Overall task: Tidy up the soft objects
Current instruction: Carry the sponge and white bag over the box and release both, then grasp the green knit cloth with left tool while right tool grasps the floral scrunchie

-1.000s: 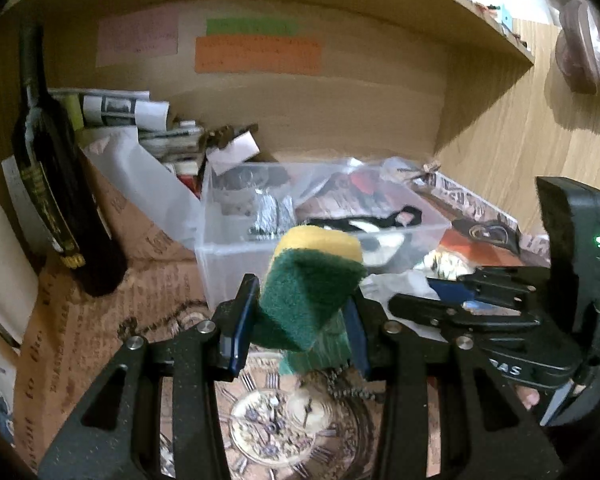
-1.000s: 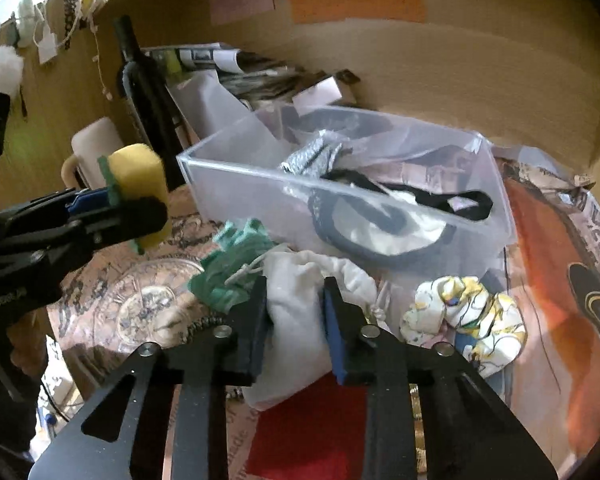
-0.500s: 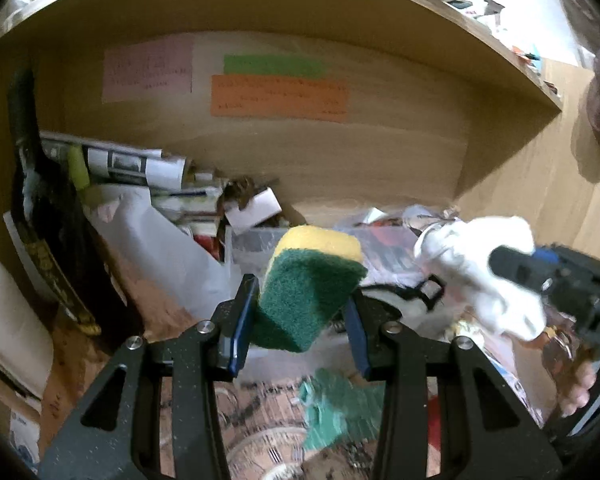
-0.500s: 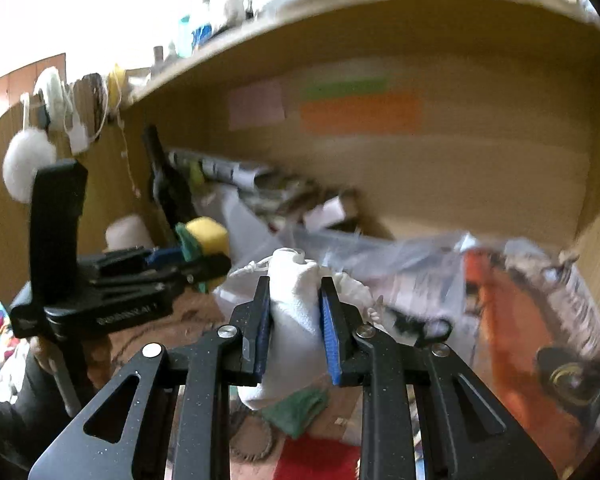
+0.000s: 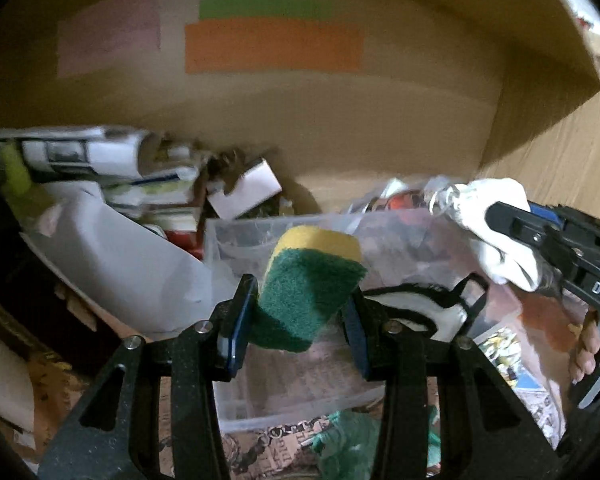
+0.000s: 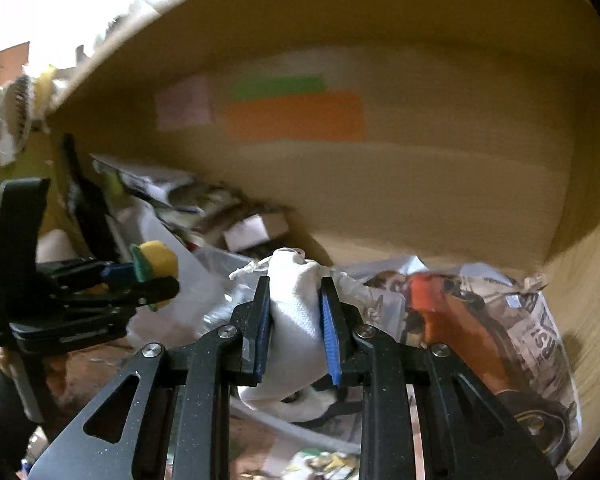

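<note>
1. the left gripper (image 5: pixel 300 320) is pinching a yellow-and-green sponge (image 5: pixel 310 280) at the centre of the left wrist view; the green scrub face is toward the camera and the yellow foam is on top.
2. the right gripper (image 6: pixel 296 328) is clamped on a white drawstring pouch (image 6: pixel 294 312) at the centre of its own view, with the knotted cord at the pouch's top.
3. the clear plastic bin (image 5: pixel 228 240) lies just behind and below the sponge, with a black-and-white mask (image 5: pixel 420 312) inside it.
4. step in hand, as i judge it: both soft items are held above the bin, ready for dropping.
5. the next move likely calls for lowering each item past the rim and then spreading the fingers.
6. a green cloth (image 5: pixel 348 440) at the bottom of the left view lies outside the bin.
</note>
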The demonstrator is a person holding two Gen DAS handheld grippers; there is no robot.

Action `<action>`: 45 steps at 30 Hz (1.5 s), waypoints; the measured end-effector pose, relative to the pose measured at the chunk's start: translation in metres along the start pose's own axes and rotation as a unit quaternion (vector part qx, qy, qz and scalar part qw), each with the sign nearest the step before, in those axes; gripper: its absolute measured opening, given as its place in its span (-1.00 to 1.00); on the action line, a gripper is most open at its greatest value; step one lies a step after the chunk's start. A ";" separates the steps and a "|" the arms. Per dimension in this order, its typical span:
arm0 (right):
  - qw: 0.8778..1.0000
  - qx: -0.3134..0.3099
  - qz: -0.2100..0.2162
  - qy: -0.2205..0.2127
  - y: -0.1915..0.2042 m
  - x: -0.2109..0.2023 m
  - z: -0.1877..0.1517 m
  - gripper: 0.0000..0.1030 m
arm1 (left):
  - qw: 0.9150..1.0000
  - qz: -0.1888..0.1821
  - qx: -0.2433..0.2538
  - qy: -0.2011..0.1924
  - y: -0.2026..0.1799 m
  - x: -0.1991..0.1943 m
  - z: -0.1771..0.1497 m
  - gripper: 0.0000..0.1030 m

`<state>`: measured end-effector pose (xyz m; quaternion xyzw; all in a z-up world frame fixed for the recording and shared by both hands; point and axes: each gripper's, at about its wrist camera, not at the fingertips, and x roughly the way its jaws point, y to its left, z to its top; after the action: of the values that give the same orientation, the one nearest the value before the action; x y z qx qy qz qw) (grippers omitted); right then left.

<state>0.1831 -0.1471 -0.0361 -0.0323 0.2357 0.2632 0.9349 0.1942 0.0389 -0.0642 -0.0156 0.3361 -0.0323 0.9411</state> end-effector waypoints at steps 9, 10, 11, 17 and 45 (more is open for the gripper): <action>0.996 -0.001 -0.015 0.082 -0.016 0.051 -0.012 -0.57 | 0.999 0.002 0.015 0.046 -0.009 0.036 -0.006 -0.20; 0.996 -0.001 -0.016 0.088 -0.016 0.055 -0.013 -0.55 | 0.999 0.004 0.017 0.048 -0.009 0.037 -0.007 -0.15; 0.996 -0.003 -0.018 0.092 -0.016 0.057 -0.014 -0.55 | 0.999 0.004 0.017 0.050 -0.010 0.037 -0.007 -0.09; 0.994 -0.014 -0.031 0.101 -0.014 0.062 -0.017 -0.20 | 0.999 0.009 0.015 0.032 -0.009 0.027 -0.007 0.32; 0.997 -0.008 -0.063 0.038 -0.023 -0.048 -0.067 0.68 | 0.999 -0.006 0.024 0.020 -0.026 -0.053 -0.073 0.97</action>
<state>0.1304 -0.2017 -0.0750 -0.0643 0.2664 0.2044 0.9398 0.1058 0.0158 -0.0855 0.0058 0.3537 -0.0468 0.9342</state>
